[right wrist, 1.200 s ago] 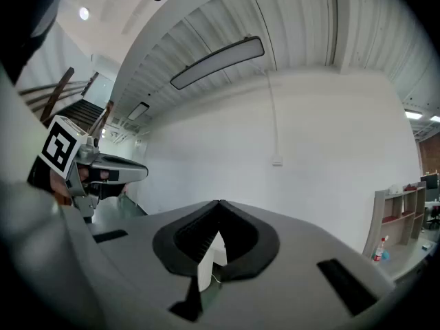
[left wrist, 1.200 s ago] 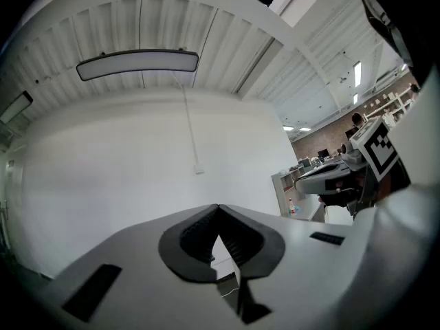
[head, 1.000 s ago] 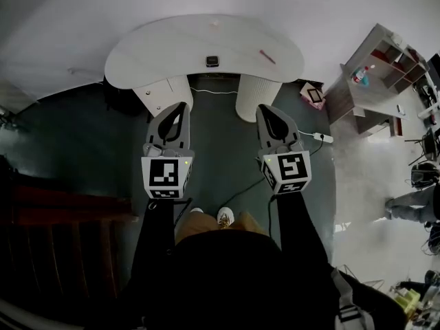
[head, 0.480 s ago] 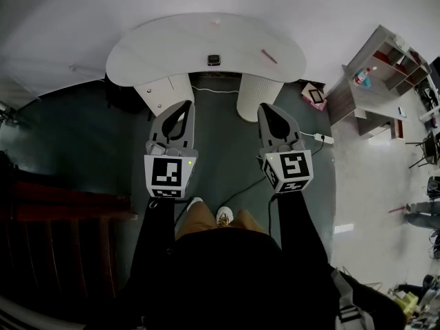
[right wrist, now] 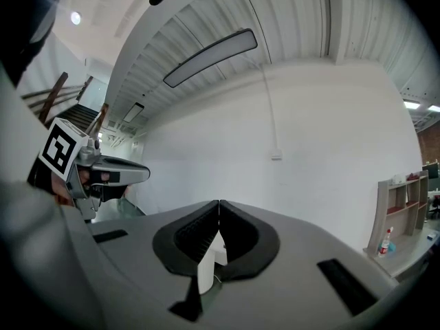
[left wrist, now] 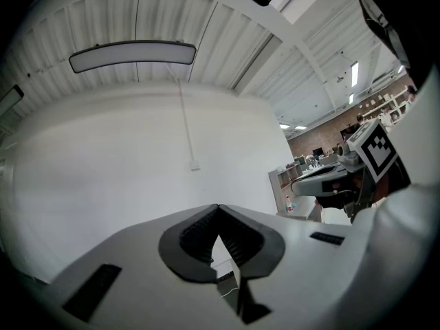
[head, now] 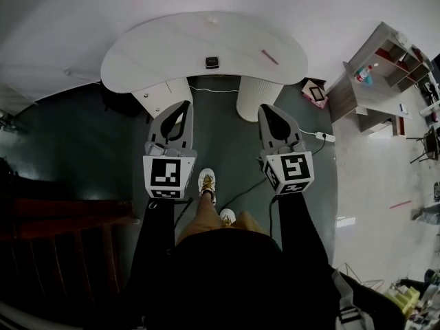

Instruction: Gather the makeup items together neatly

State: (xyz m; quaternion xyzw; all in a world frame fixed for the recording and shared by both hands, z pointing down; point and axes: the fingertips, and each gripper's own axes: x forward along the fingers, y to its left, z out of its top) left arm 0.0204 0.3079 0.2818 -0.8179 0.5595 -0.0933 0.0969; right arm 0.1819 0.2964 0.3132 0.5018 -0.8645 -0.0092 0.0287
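With left gripper (head: 183,106) and right gripper (head: 267,108) fingers pressed together empty, the pink stick (head: 269,57) on the desk (head: 158,50) at 12 o'clock is judged light, roll-prone, best pinched mid-length.

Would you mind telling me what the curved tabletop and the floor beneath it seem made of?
Curved tabletop: likely painted or laminated board, matte white, evenly smooth. Floor: possibly dark green carpet or matting, dull-looking; texture too small to confirm.

A white kidney-shaped table (head: 158,53) stands at twelve o'clock, an open shelf unit (head: 371,91) at two, dark stairs (head: 62,215) at eight.
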